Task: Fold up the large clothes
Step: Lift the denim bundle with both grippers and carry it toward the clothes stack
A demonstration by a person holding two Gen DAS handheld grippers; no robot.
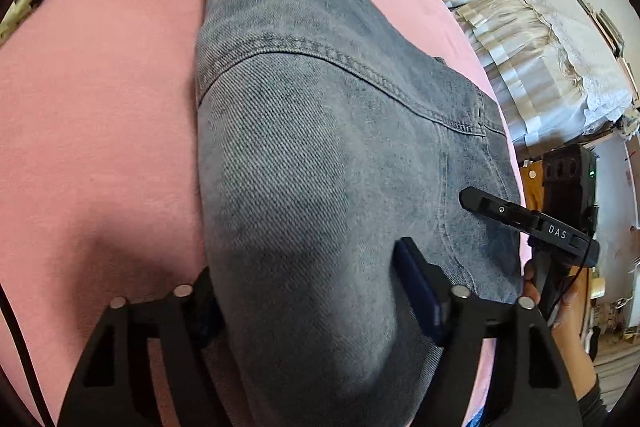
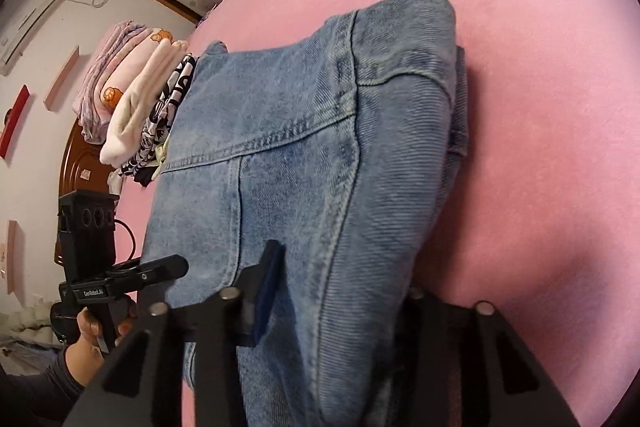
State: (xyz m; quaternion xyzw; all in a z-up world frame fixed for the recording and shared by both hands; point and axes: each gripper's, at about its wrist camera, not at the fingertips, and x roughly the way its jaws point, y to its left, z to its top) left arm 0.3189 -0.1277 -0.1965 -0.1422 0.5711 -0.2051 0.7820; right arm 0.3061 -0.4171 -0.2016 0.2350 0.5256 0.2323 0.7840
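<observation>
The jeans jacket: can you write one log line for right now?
denim garment on pink bed | left tongs straddle near edge | right tongs straddle near edge

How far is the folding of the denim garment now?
Partly done: the denim garment already lies in layers on the pink bed. In hand: left tongs and right tongs each straddle its near edge. Left: folding that edge over.
</observation>
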